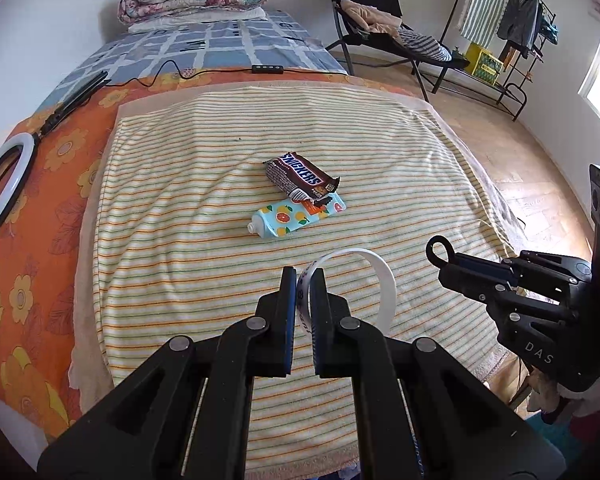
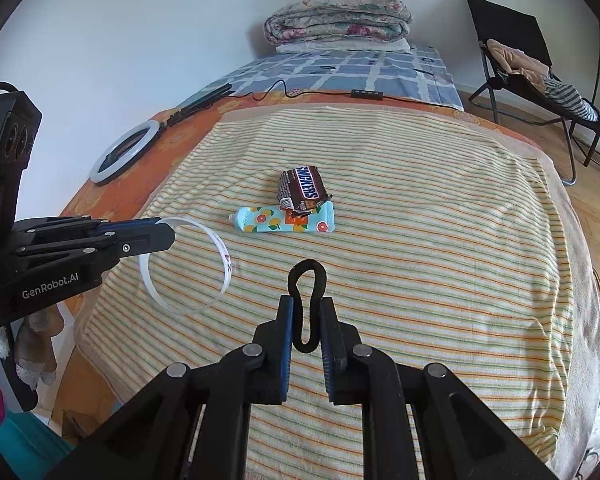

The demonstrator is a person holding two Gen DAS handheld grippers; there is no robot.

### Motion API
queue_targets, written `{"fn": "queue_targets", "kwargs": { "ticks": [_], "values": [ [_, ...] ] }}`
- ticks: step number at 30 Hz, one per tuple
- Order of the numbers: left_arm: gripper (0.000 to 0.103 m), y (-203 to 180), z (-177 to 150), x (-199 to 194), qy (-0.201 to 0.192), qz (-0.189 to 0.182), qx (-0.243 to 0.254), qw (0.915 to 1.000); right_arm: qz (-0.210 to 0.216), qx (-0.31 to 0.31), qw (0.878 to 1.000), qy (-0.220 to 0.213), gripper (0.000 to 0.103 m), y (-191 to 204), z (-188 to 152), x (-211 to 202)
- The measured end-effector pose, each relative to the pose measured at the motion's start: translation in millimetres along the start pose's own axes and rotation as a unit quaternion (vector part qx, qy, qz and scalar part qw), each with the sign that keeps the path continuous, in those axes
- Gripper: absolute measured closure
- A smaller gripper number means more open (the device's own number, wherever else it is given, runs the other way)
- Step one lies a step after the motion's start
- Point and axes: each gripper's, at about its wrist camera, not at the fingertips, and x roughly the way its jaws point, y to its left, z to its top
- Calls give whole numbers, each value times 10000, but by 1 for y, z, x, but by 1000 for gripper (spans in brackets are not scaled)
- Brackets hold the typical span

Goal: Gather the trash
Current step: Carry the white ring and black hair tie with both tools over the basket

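Striped towel [image 1: 204, 280] below, left tongs [image 1: 302, 280] pinch a white plastic ring [image 1: 384, 284], right tongs [image 2: 306, 308] a black elastic loop [image 2: 307, 276].

white band [image 1: 384, 280]: I see only part of its printing; the stretch between the left gripper [image 1: 303, 276] pads is covered, and the lettering is too small for me to read
black loop [image 2: 308, 304]: its middle is pinched out of sight between the right gripper [image 2: 306, 306] pads
tube [image 2: 284, 220]: the Snickers wrapper [image 2: 302, 190] overlaps its upper edge, so I cannot see that part
ring light [image 1: 4, 184]: cut off by the left edge in the left wrist view
clothes rack [image 1: 516, 28]: garments too small for me to tell apart
my own hands: hidden behind both gripper bodies
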Motion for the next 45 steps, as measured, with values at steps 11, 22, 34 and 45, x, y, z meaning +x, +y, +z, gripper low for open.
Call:
{"fn": "queue_targets", "kwargs": {
  "ticks": [11, 22, 34, 45],
  "values": [
    [99, -28, -43, -56, -213, 30, 62, 9997, 105, -22, 9999, -114, 92, 14, -39, -54],
    [99, -46, -93, -81, -230, -63, -17, 9997, 257, 131, 9996, -43, 92, 24, -78, -78],
    [99, -48, -169, -72, 292, -250, -503, 9980, 467, 317, 9981, 237, 92, 38, -133, -83],
    [99, -55, -206, -70, 613, -260, -568, 9962, 592, 447, 9957, 563, 92, 45, -172, -80]
  ]
}}
